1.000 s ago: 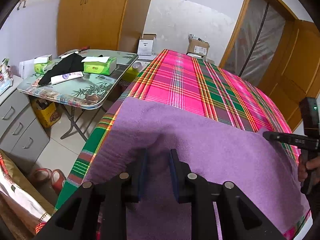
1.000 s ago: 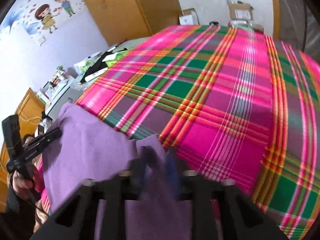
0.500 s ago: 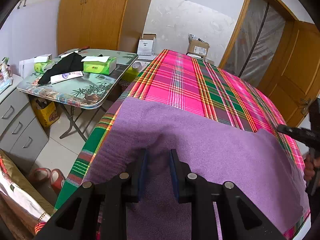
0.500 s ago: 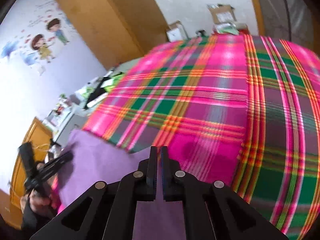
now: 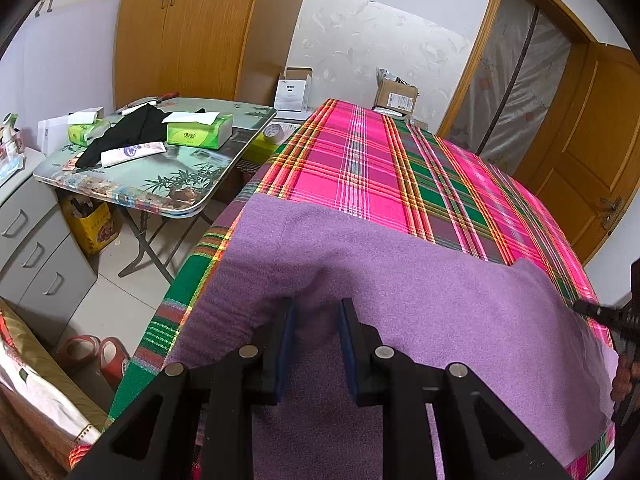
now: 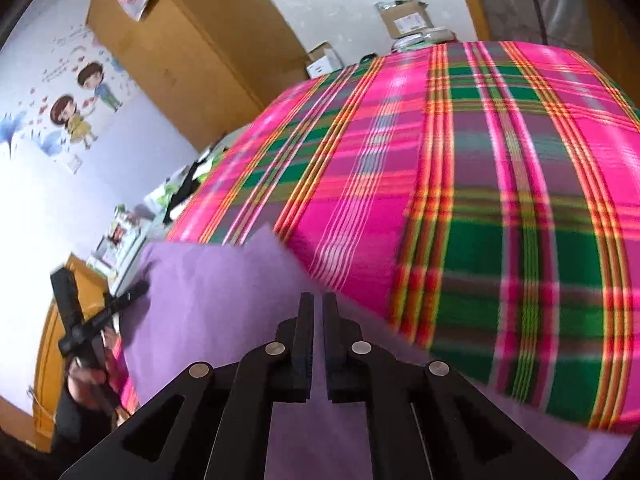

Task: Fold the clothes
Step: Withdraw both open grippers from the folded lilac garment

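The purple cloth (image 5: 400,304) lies spread across the near end of the plaid bed (image 5: 384,168), so folding looks barely begun (no finished fold shows): the left gripper (image 5: 316,320) pinches a raised ridge of it, while the right gripper (image 6: 318,312), jaws nearly together, holds nothing.

Green tissue boxes (image 5: 199,130) on folding table (image 5: 132,190) (bamboo print).

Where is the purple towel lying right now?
In the left wrist view the purple towel lies flat across the near end of the plaid bedspread, right of the folding table, with the left gripper over its near edge.
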Motion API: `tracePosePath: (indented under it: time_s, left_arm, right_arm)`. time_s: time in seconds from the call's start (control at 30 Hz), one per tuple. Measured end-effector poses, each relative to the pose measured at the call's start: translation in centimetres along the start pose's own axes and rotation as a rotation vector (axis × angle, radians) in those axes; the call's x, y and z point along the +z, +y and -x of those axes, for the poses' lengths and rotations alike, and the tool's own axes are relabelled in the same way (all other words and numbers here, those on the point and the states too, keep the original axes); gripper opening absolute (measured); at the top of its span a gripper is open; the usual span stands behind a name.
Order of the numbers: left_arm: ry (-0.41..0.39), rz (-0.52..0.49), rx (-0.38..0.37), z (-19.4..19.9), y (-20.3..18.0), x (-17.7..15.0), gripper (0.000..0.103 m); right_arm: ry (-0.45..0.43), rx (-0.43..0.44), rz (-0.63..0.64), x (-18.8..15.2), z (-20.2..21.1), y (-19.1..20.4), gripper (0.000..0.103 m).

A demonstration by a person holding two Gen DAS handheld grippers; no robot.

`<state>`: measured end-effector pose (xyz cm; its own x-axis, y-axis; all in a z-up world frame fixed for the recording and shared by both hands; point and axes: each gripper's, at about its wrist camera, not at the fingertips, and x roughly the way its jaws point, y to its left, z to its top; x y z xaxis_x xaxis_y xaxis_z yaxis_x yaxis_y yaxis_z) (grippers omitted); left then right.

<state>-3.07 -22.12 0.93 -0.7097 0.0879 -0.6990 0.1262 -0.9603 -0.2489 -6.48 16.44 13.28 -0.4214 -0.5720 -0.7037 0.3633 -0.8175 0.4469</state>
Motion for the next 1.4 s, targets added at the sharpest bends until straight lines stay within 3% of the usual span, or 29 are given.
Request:
tracePosePath:
  time_s: [0.13, 0.33, 0.47, 0.6, 0.83, 1.07, 1.23, 1.4]
  left_arm:
    - [0.000, -0.001, 0.001, 0.0, -0.1, 0.0, 0.022]
    - [0.001, -0.005, 0.006, 0.0, -0.1, 0.0, 0.022]
    - [0.001, -0.001, 0.000, 0.0, 0.0, 0.1, 0.022]
    - [-0.008, 0.017, -0.027, 0.2, 0.4, 0.0, 0.022]
    - [-0.077, 0.038, -0.061, 3.8, 1.0, -1.4, 0.022]
    - [-0.070, 0.048, -0.023, 5.9, 2.3, -4.0, 0.023]
    - [-0.072, 0.096, -0.039, 6.8, 3.1, -4.8, 0.020]
    - [-0.079, 0.163, -0.035, 7.8, 4.0, -5.2, 0.025]
  right_arm:
    - [0.001, 0.000, -0.061, -1.0, -0.7, -1.1, 0.003]
    - [-0.037, -0.067, 0.035, -1.9, 0.8, 1.7, 0.007]
    - [-0.012, -0.088, 0.088, -4.0, 0.9, 3.7, 0.008]
    - [-0.008, -0.147, 0.181, -6.2, -0.2, 6.0, 0.021]
    - [-0.026, -0.260, 0.316, -7.7, -0.4, 7.3, 0.026]
    - [-0.025, -0.253, 0.311, -7.6, -0.4, 6.8, 0.026]
    - [-0.025, -0.250, 0.309, -7.4, -0.8, 7.3, 0.026]
    - [-0.025, -0.243, 0.304, -7.4, -0.7, 7.1, 0.026]
